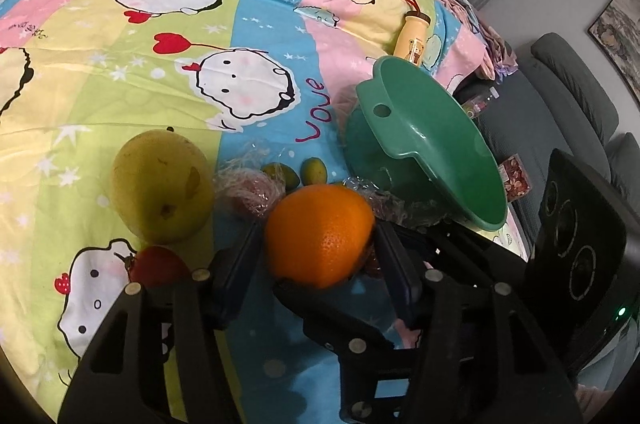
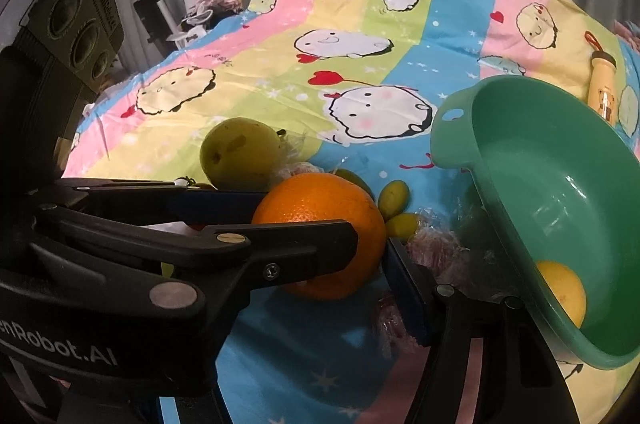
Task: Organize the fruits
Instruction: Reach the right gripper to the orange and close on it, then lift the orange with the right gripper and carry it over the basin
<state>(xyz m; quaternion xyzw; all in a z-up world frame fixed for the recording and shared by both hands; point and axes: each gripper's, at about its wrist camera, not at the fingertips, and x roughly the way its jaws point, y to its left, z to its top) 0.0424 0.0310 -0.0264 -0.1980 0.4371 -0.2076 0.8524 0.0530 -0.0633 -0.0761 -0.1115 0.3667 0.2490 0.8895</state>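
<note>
Orange (image 1: 320, 234) btwn left tool (image 1: 316, 248) pads, gripped

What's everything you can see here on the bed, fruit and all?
quilt: one, pastel stripes with cartoon print, covering the bed
orange: one, orange, between the left gripper's fingers
large fruit: one, yellow-green, left of the orange
small green fruits: at least two, behind the orange
red fruit: one, small, in front of the large fruit
foam netting: pinkish, beside the orange
basin: one, green, tilted, right of the orange
yellow fruit: one, inside the basin
bottle: one, cream with red strap, lying behind the basin
left gripper: black, closed on the orange
right gripper: black, at the basin; grip unclear
</note>
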